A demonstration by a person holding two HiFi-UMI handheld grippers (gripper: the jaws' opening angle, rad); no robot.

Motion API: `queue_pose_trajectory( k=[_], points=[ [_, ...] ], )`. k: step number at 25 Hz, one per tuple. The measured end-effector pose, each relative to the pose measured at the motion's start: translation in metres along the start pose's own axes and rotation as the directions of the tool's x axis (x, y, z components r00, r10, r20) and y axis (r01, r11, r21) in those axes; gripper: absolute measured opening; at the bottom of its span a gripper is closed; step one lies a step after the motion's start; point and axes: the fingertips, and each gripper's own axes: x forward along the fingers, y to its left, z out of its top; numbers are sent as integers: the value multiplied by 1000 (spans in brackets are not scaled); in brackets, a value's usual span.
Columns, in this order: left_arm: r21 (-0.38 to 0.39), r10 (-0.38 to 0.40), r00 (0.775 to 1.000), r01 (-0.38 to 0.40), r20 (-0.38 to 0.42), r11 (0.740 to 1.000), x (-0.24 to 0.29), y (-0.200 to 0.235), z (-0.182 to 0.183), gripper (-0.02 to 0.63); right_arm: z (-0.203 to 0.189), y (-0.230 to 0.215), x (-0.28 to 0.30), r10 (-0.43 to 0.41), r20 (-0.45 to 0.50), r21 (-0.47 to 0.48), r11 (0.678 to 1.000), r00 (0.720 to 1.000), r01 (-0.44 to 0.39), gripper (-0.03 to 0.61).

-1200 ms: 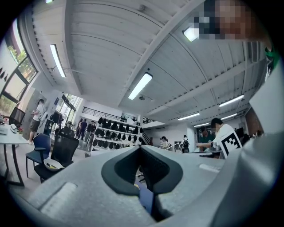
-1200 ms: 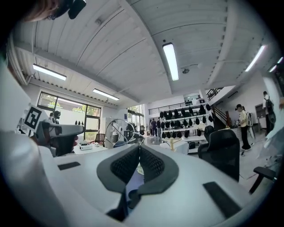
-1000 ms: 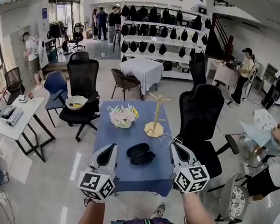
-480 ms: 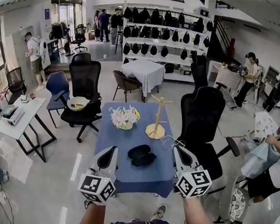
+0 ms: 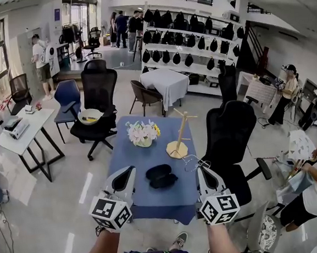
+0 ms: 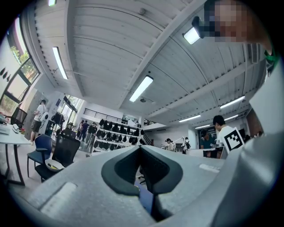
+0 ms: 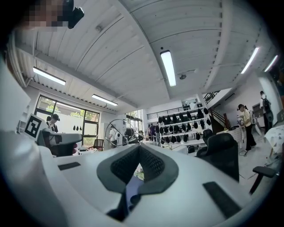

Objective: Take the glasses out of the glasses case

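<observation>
A black glasses case point(image 5: 160, 176) lies open on the blue table point(image 5: 154, 198), between my two grippers. My right gripper point(image 5: 202, 169) is just right of the case, shut on thin wire-framed glasses point(image 5: 192, 161) that stick out past its tip above the table's right edge. In the right gripper view the jaws point(image 7: 139, 147) meet, and a round lens of the glasses point(image 7: 116, 131) shows just beyond them. My left gripper point(image 5: 124, 174) hovers left of the case. Its jaws point(image 6: 140, 148) are pressed together with nothing between them.
A bowl of flowers point(image 5: 142, 133) and a wooden peg stand point(image 5: 177, 141) are on the far half of the table. A black office chair point(image 5: 230, 139) crowds the table's right side, and another chair point(image 5: 95, 101) with a white bowl is beyond the far left corner. People sit at the right.
Both grippers stay almost where they were, the right one still holding the glasses. The view has shifted slightly, and a seated person at the right has moved.
</observation>
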Motion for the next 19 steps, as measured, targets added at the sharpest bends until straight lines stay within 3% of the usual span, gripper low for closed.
queue_pose_trajectory(
  k=[19],
  points=[
    [-2, -28, 1000, 28, 15, 1000, 6, -10, 4, 15, 9, 1, -3, 14, 7, -20, 1000, 1000, -14, 5]
  ],
)
